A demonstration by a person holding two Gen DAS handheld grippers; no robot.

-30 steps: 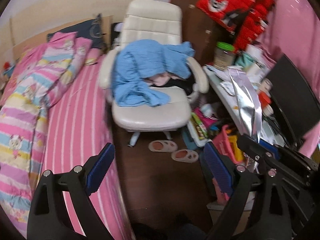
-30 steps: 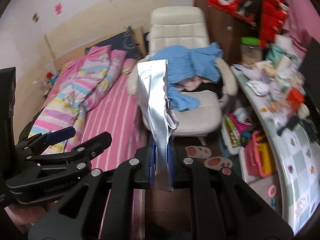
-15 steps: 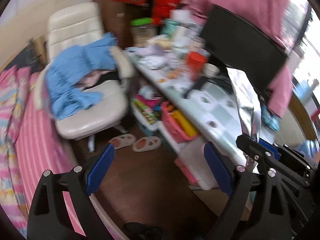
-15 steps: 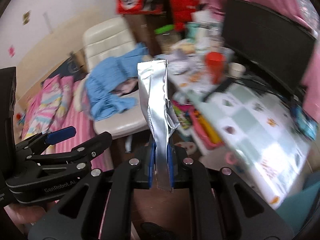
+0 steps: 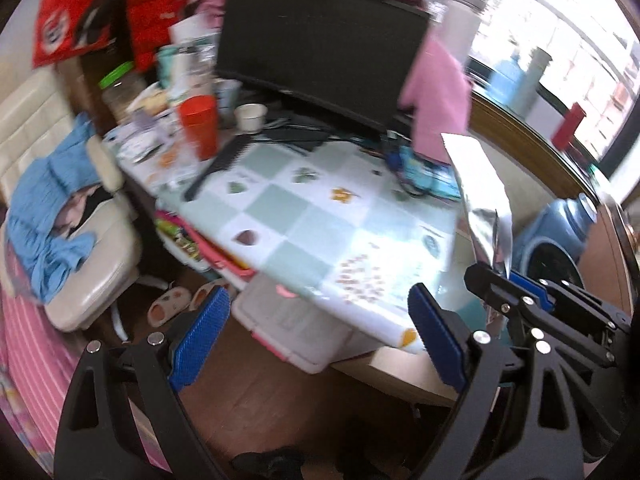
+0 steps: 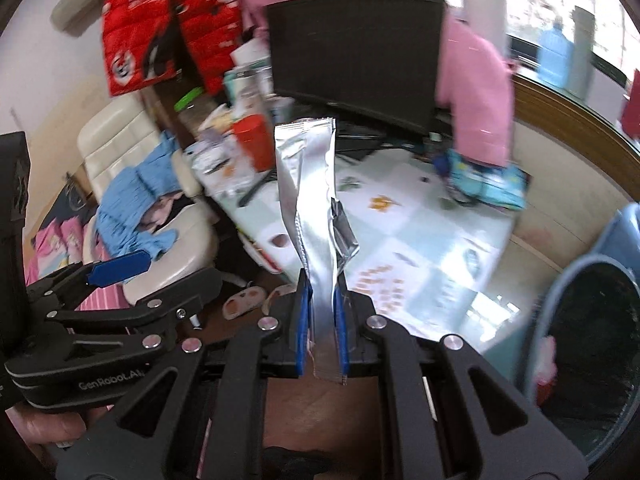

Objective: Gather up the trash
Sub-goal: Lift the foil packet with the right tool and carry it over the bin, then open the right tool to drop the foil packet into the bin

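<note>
My right gripper [image 6: 322, 320] is shut on a silver foil wrapper [image 6: 308, 196] that stands upright between its blue pads. The same wrapper [image 5: 480, 196] shows at the right of the left wrist view, above the right gripper [image 5: 516, 284]. My left gripper [image 5: 316, 340] is open and empty, held above the floor in front of the desk; it also shows at the left of the right wrist view [image 6: 116, 272]. A blue bin with a black liner [image 6: 592, 340] stands at the right, beside the desk; it shows in the left wrist view too [image 5: 556, 240].
A desk with a green-checked cover [image 5: 320, 216] holds a black monitor [image 5: 320, 40], a red cup [image 5: 200, 124], a white cup [image 5: 250, 116] and clutter. A white chair with blue cloth [image 5: 60, 200] stands left. Slippers [image 5: 168, 304] lie on the brown floor. A storage box [image 5: 288, 324] sits under the desk.
Both grippers have swung right, from facing the chair and bed to facing the desk and the blue bin. The right gripper still holds the foil wrapper; the left stays open.
</note>
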